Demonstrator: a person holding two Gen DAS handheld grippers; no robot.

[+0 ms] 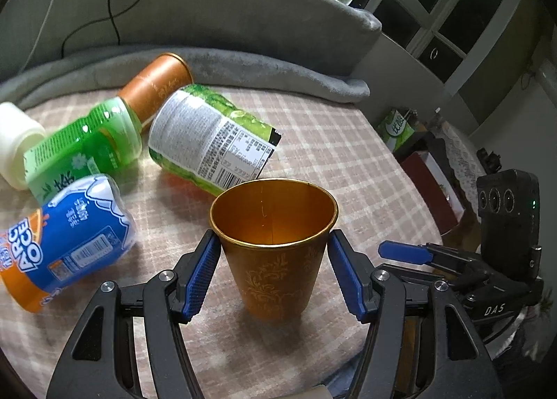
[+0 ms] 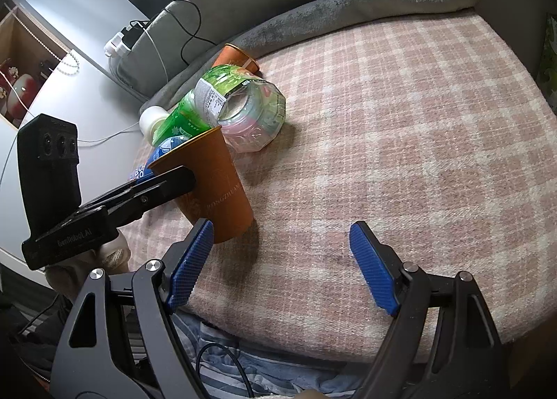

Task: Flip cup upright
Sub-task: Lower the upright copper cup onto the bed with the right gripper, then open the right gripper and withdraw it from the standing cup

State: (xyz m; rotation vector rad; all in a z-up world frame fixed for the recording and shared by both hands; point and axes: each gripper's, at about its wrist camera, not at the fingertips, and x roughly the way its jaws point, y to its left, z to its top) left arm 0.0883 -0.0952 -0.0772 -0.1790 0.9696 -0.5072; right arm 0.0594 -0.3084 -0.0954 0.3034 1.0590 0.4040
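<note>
Your left wrist cam sits low and close behind the left gripper, looking slightly down across the plaid cushion toward its back edge, with the orange cup right up front. Your right wrist cam looks the same way from the front edge, a bit further off. Both share the cup, the bottles and the other gripper.

A pink-and-cream plaid blanket covers a cushioned seat, backed by a grey padded backrest with a rolled grey fleece throw along it. Dark-paned white-framed windows stand behind; a white wall catches dim daylight.
</note>
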